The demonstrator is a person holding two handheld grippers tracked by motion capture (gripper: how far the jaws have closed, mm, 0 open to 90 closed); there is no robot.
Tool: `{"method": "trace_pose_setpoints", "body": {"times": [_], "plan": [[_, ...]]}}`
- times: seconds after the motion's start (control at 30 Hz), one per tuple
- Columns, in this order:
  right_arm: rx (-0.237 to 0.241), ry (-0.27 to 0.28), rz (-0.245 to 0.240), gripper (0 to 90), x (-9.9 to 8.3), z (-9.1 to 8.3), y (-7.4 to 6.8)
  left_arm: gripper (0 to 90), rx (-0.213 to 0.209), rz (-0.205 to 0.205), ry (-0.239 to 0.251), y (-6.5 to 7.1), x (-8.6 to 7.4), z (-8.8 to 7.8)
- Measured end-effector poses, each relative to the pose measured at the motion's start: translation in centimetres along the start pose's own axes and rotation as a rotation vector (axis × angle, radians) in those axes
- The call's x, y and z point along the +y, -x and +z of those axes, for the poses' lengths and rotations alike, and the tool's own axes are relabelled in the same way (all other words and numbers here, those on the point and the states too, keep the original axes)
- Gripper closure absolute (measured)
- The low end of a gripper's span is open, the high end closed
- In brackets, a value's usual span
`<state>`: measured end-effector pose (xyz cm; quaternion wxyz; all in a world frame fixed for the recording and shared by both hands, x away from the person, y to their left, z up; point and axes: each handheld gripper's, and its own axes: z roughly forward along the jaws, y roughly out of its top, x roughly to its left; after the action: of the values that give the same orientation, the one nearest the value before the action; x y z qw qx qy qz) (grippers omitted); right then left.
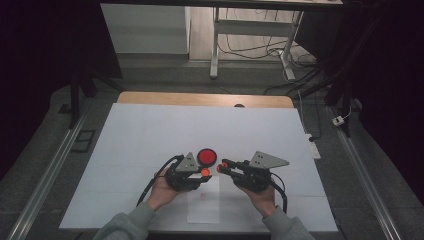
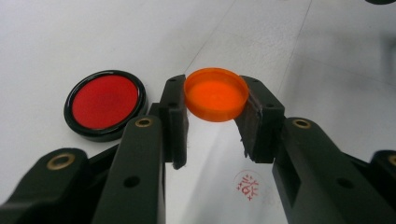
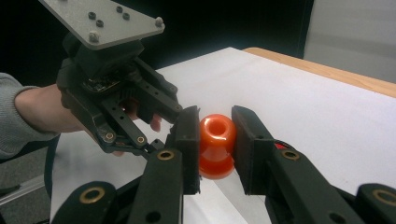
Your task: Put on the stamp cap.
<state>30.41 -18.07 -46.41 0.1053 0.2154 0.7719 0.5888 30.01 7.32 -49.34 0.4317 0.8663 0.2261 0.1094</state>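
With the orange cap (image 2: 215, 94) clamped in our left gripper (image 1: 204, 172) and the orange stamp (image 3: 216, 145) pinched in our right gripper (image 1: 221, 167), both held above the red ink pad (image 1: 206, 157), we should align them squarely before pressing the cap on.

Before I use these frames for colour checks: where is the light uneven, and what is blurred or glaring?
High view: the white sheet is lit, the surroundings fall to near black. Left gripper view: the orange cap is sharp and glows, the red ink pad has a glossy rim, the near fingers soften. Right gripper view: the orange stamp shows glare spots, the background is dark.
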Motion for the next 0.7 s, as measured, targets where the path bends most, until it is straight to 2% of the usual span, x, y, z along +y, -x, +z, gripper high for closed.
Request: {"method": "trace_pose_setpoints", "body": {"times": [0.37, 0.7], "plan": [[0.007, 0.000, -0.001, 72.0, 0.0, 0.1, -0.1, 64.4, -0.022, 0.032, -0.012, 0.7, 0.9, 1.1], [0.017, -0.009, -0.001, 72.0, -0.1, 0.3, -0.3, 64.5, -0.032, 0.042, -0.008, 1.0, 1.5, 1.8]]}}
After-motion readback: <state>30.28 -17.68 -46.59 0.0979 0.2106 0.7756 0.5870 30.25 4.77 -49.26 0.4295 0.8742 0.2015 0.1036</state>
